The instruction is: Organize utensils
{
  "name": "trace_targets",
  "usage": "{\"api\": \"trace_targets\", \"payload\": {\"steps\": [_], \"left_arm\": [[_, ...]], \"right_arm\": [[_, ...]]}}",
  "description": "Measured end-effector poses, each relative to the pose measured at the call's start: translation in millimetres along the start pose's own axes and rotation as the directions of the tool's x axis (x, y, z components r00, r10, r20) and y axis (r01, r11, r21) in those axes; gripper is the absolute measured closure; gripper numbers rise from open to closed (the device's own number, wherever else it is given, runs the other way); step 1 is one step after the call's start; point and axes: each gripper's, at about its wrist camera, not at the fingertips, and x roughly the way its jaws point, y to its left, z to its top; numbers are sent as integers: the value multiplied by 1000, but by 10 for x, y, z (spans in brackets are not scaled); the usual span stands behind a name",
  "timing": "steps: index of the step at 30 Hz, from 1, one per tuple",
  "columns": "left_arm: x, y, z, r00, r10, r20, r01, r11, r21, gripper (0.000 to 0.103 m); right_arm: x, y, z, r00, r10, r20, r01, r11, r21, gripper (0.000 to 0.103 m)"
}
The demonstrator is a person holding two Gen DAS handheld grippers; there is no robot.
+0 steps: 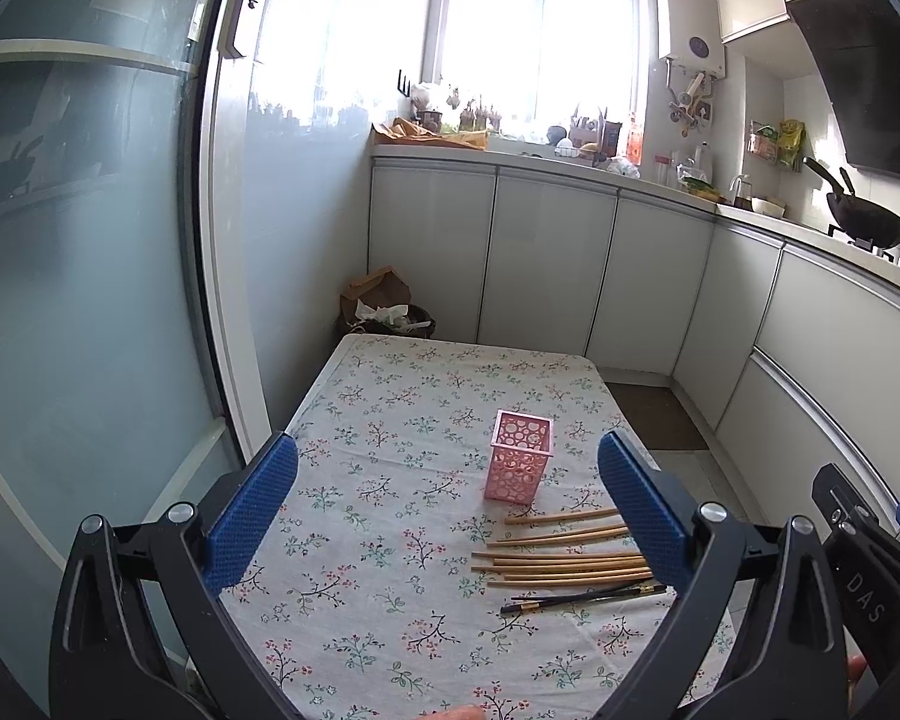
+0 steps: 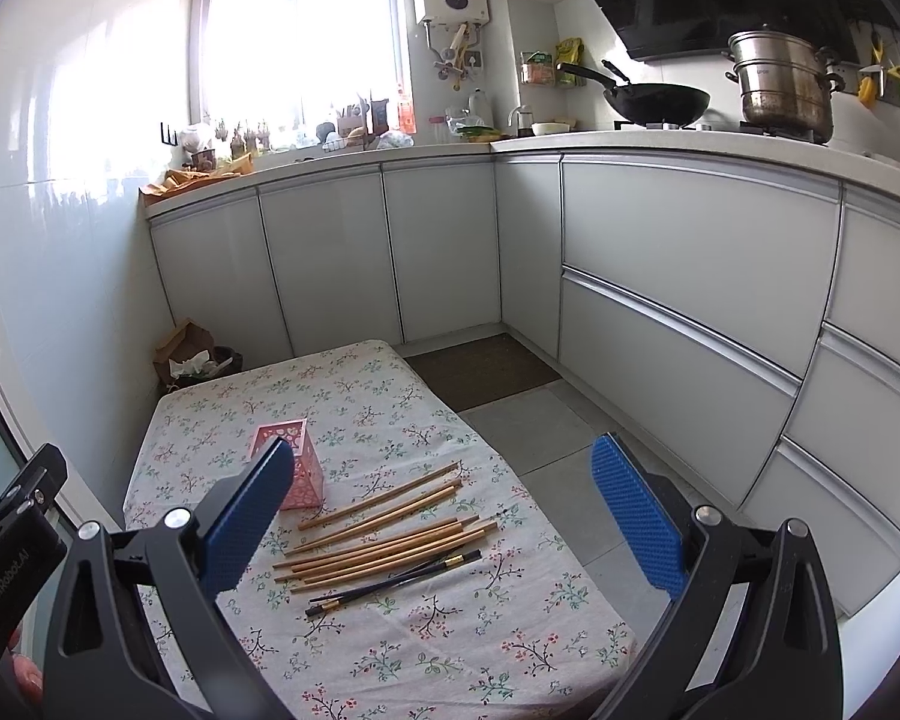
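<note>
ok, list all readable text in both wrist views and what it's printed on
"DAS": on the black body of the right gripper, seen at the right edge of the left wrist view.
"GenRobot.AI": on the black body of the left gripper, at the left edge of the right wrist view.
Steel pot: small mark on its side, too blurred to read.
Packets and bottles by the wall: print too small to read.

I see a pink holder (image 1: 518,456) standing upright; just beside it, bamboo chopsticks (image 1: 561,558) and a dark pair (image 1: 582,598) lie flat.
</note>
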Motion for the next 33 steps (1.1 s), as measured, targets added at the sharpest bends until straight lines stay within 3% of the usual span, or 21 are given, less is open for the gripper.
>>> {"api": "trace_targets", "payload": {"steps": [33], "left_arm": [[73, 8, -58, 1000, 1, -27, -1, 1000, 7, 7]], "right_arm": [[49, -18, -49, 1000, 6, -14, -6, 1000, 10, 6]]}}
